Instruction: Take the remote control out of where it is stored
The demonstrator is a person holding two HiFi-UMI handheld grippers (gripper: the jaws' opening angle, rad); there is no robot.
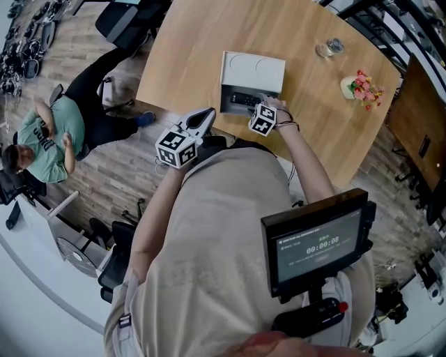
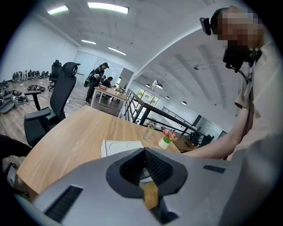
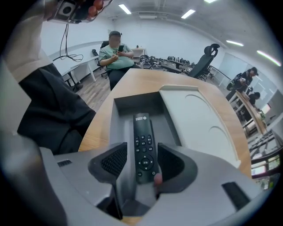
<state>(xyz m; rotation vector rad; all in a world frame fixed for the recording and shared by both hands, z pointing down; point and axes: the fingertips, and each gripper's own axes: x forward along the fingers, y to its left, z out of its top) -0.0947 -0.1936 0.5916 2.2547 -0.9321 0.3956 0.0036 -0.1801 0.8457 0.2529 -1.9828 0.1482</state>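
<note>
A black remote control (image 3: 143, 145) lies lengthwise in the open compartment of a grey storage box (image 3: 117, 115) on the wooden table; the head view also shows the remote control (image 1: 244, 100). The box's pale lid (image 1: 253, 71) is slid back, covering the far half. My right gripper (image 3: 142, 164) points steeply down into the compartment, open, with one jaw on each side of the remote's lower end; its pads do not visibly press on it. My left gripper (image 1: 204, 118) hovers at the table's near edge, left of the box, shut and empty.
A small pot of pink flowers (image 1: 361, 86) and a glass (image 1: 329, 47) stand on the table (image 1: 181, 56) beyond the box, to the right. An office chair (image 1: 122, 17) is at the table's far left corner. A seated person (image 1: 49, 139) is on the left.
</note>
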